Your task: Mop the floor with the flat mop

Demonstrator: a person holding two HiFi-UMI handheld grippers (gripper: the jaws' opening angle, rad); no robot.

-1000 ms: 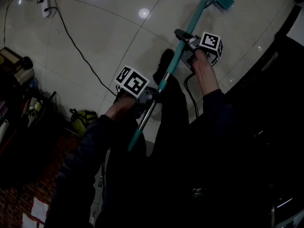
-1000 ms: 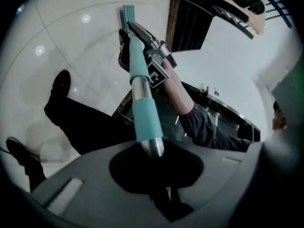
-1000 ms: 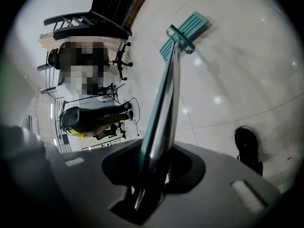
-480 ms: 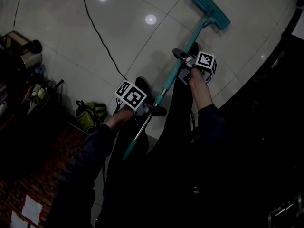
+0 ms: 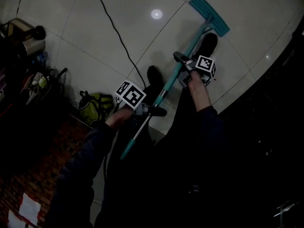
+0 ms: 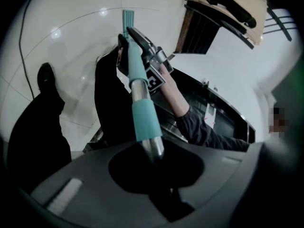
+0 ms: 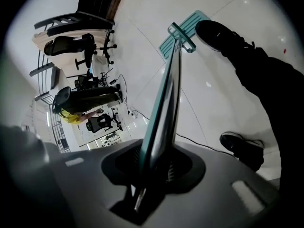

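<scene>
A teal flat mop lies with its head (image 5: 209,15) flat on the white tiled floor at the upper right. Its handle (image 5: 167,86) slants down to the lower left. My right gripper (image 5: 183,64) is shut on the teal shaft higher up, near the head. My left gripper (image 5: 151,109) is shut on the metal part of the shaft lower down. In the left gripper view the handle (image 6: 141,109) runs out between the jaws toward the mop head (image 6: 128,19). Seen from the right gripper, the shaft (image 7: 164,99) leads to the mop head (image 7: 183,29).
A black cable (image 5: 118,37) trails across the floor at the upper left. A yellow-green bag (image 5: 95,106) and clutter (image 5: 28,56) sit at the left. The person's black shoes (image 5: 207,43) (image 5: 154,75) stand beside the handle. Dark furniture (image 5: 266,108) borders the right.
The mop head has slid back toward the person's feet, and one shoe now stands right next to it. Both grippers keep their hold on the handle.
</scene>
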